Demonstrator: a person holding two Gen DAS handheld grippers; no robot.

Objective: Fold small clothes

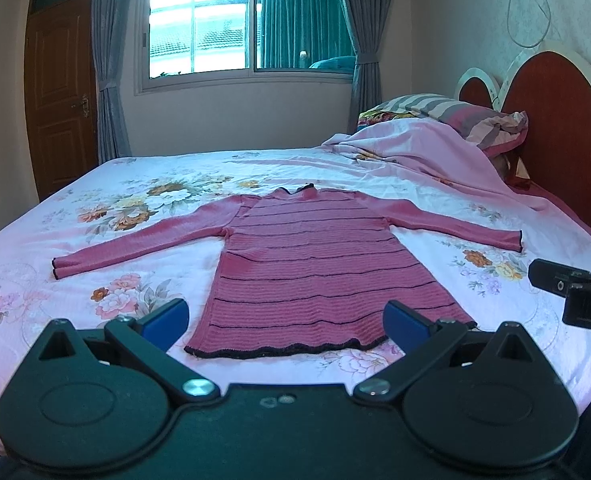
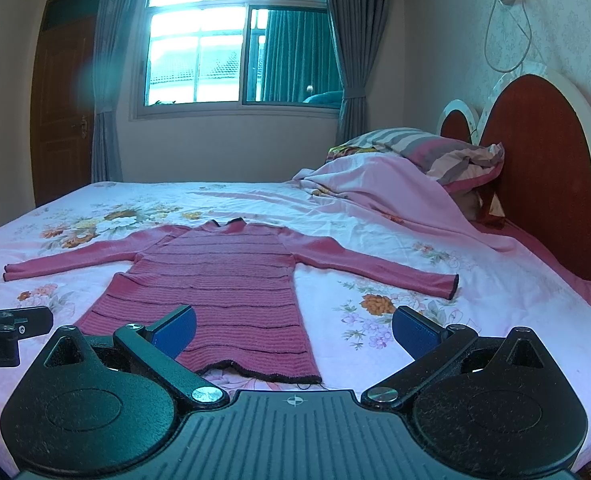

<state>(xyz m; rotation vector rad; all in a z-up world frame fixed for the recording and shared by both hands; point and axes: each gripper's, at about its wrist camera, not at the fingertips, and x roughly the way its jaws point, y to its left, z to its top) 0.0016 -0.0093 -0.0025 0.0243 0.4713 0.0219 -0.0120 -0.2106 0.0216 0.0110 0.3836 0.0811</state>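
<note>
A small pink knitted sweater (image 1: 307, 264) with thin dark stripes and dark trim lies flat on the bed, both sleeves spread out, hem towards me. My left gripper (image 1: 285, 324) hovers open above the hem, blue pads wide apart, nothing between them. In the right wrist view the sweater (image 2: 223, 280) lies left of centre. My right gripper (image 2: 293, 330) is open over the hem's right corner and holds nothing. The right sleeve cuff (image 2: 451, 286) lies beyond its right pad. Each gripper shows at the edge of the other's view.
The bed has a pink floral sheet (image 1: 143, 208). A bunched pink blanket (image 1: 423, 152) and striped pillows (image 1: 455, 114) lie at the head, against a red headboard (image 1: 551, 128). A window (image 1: 247, 20), curtains and a wooden door (image 1: 61, 96) are behind.
</note>
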